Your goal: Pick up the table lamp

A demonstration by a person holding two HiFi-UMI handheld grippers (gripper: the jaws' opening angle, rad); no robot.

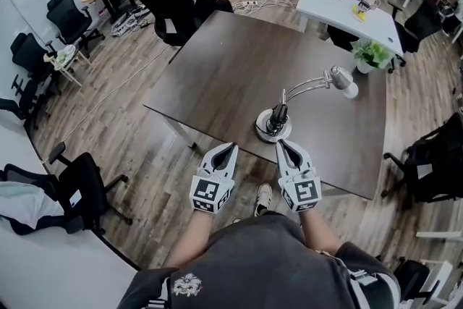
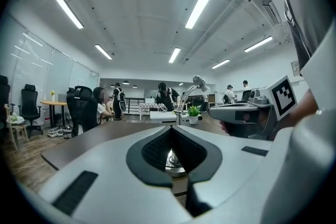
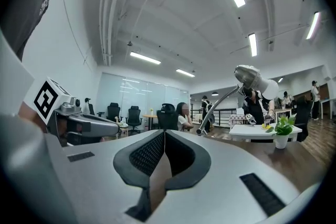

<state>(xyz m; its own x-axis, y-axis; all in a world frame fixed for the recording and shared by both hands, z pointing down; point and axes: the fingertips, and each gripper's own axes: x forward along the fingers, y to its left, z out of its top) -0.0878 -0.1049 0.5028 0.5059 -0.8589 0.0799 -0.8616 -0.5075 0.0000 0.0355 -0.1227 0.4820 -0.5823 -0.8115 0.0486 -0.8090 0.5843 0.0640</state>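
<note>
The table lamp has a round white base [image 1: 273, 129] on the dark brown table [image 1: 224, 76], and a curved silver arm leading to its head [image 1: 343, 80] at the right. My left gripper [image 1: 233, 147] and right gripper [image 1: 281, 144] are level at the table's near edge, both shut and empty, a short way from the base and not touching it. The left gripper view shows the shut left gripper [image 2: 171, 128] with the lamp's arm [image 2: 184, 98] straight ahead. From the shut right gripper [image 3: 164, 132], the lamp head [image 3: 253, 79] appears up to the right.
A potted plant [image 1: 372, 54] stands at the table's far right corner. Behind it is a white table [image 1: 340, 7] with a person working. Black office chairs stand at the left [image 1: 81, 188], right [image 1: 431, 161] and far side [image 1: 176, 11].
</note>
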